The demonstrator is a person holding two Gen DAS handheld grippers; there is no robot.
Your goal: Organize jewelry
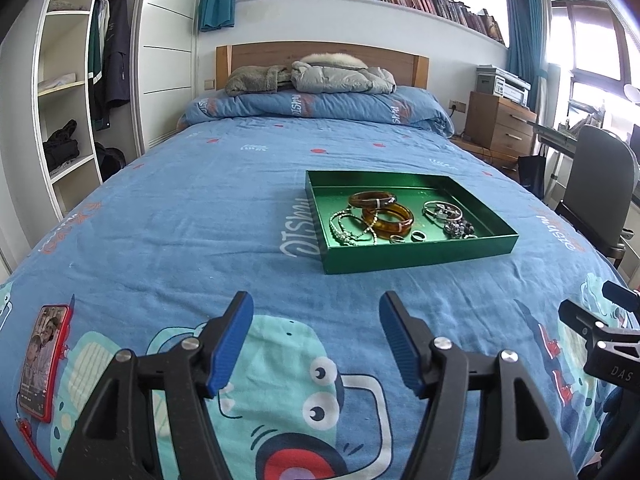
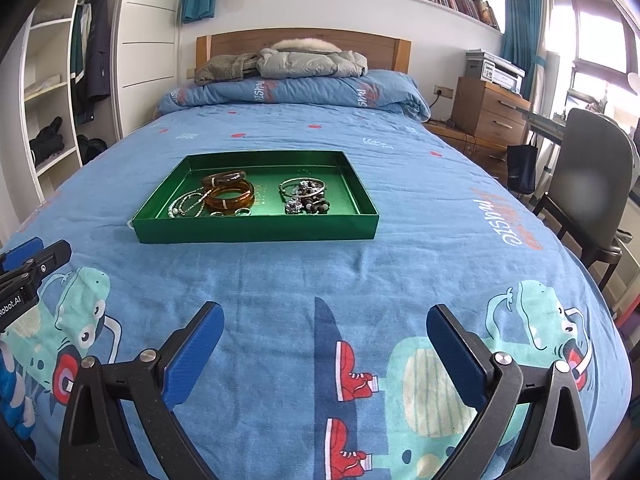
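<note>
- Right, both grippers hang low over the blue bedspread (image 1: 168, 208), and neither has anything between its fingers.
- Left gripper (image 1: 316, 320): jaws spread wide, blue pads facing each other over the cartoon dinosaur print, nothing held.
- Right gripper (image 2: 324, 332): jaws wider apart than the left's, bare bedspread between them, nothing held.
- Up ahead sits the green tray (image 1: 416, 258), flat on the bed, well apart from both sets of fingertips.
- Inside it, two amber bangles (image 1: 386, 216) lie one overlapping the other toward the tray's left half.
- Just beside them, pearl-like bead strands (image 1: 348, 228) lie in a loose tangle near the left wall.
- A few small rings (image 1: 418, 236) rest close to the near wall, in front of the bangles.
- Over on the right half, silver bangles (image 1: 442, 209) and a clump of dark beads (image 1: 460, 229) bunch together.
- Nothing lies on the bedspread between the fingertips and the tray's near wall.
- Off to the left, a phone in a red case (image 1: 42, 360) lies face up near the bed's edge, its screen lit.
- From the right wrist view, the left gripper's tip pokes in at the left edge, beside the tray's near corner but apart from it.
- Far end: folded quilt (image 1: 320, 106), a grey puffer jacket (image 1: 340, 76) and a fuzzy garment piled against the wooden headboard (image 1: 256, 54).
- Around the bed: an open wardrobe (image 1: 68, 80) to the left, a wooden drawer unit (image 1: 500, 124) with a printer on top and a grey chair (image 1: 600, 176) to the right.
</note>
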